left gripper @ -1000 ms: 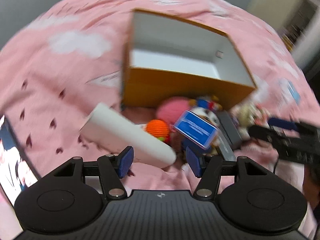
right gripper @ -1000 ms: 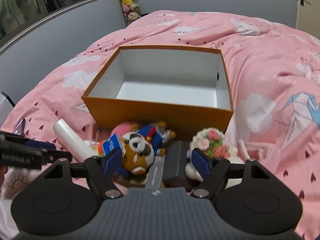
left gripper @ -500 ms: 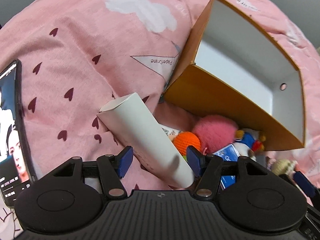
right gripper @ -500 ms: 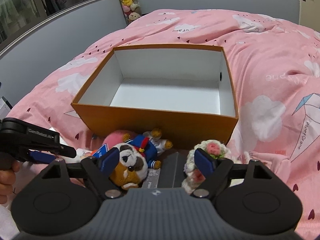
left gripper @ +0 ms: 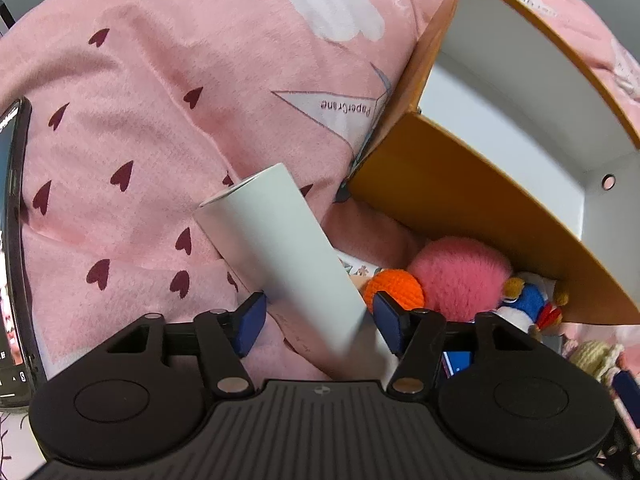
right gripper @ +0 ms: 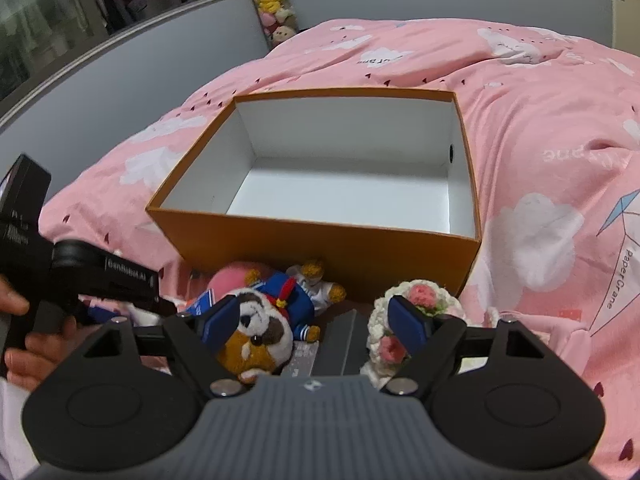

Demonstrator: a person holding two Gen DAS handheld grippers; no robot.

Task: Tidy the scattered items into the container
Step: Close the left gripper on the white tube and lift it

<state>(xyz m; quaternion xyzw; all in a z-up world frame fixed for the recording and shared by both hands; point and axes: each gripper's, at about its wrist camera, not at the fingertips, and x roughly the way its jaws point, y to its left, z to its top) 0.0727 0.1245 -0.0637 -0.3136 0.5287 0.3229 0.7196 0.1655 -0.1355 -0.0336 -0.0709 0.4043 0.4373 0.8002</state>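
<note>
Left wrist view looks steeply down on a smooth white tube (left gripper: pixel 288 252), a plain cylinder with an open end, lying tilted on the fuzzy pink bedspread (left gripper: pixel 152 120) just beside the near corner of the box (left gripper: pixel 460 196). The box is stiff orange card outside, matte white inside, rectangular and open-topped, with nothing in it. Against its front wall lie a fluffy pink ball (left gripper: pixel 460 276), an orange crocheted ball (left gripper: pixel 396 290) and a blue-and-white plush figure (left gripper: pixel 524 300). Well off from the box, at the picture's left edge, a dark phone (left gripper: pixel 12 248) lies flat with its screen lit.

The left gripper (left gripper: pixel 320 318) straddles the lower end of the tube. Its jaws have just been closing with the tube between them, yet the blue pads (left gripper: pixel 250 320) stand slightly clear of the tube's sides, so nothing is gripped.

In the right wrist view the right gripper (right gripper: pixel 318 320) is angled down at the heap before the box's front wall, its jaws wide and having just narrowed a little, empty. Between them sit a brown-and-white plush dog (right gripper: pixel 256 336) in a blue sailor suit and a flat dark grey case (right gripper: pixel 340 344); its right pad overlaps a knitted white bouquet (right gripper: pixel 404 316) with pink flowers, though contact cannot be told. A hand (right gripper: pixel 28 340) left of the box grips the other tool's black handle.
</note>
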